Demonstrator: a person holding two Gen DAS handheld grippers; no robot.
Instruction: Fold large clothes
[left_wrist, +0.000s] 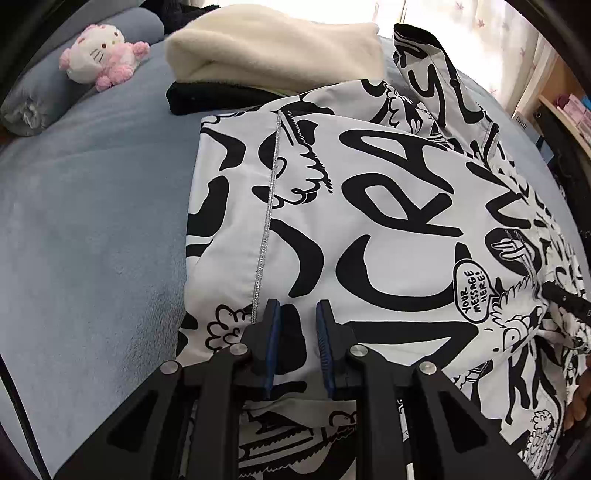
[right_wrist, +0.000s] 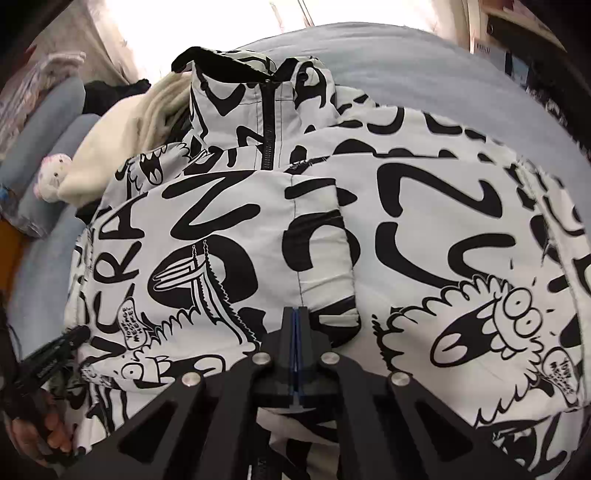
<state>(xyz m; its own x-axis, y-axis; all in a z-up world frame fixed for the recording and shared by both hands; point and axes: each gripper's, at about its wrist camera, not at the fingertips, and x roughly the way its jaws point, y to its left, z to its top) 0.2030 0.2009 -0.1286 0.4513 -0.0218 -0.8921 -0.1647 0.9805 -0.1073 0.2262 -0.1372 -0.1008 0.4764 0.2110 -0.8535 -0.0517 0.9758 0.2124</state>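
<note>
Left wrist view: the left tool (left_wrist: 297, 314) hovers with its blue-padded fingers parted, gripping nothing, over the near hem of a white jacket with bold black graffiti print (left_wrist: 369, 206), spread on a blue-grey bed (left_wrist: 92, 221). Ahead lies a folded cream fleece (left_wrist: 273, 48); ahead-left, a pink and white plush cat (left_wrist: 103, 51).

Right wrist view: the right tool (right_wrist: 297, 314) has its fingers pressed together; whether they pinch the jacket (right_wrist: 229, 206) directly beneath them is unclear.
</note>
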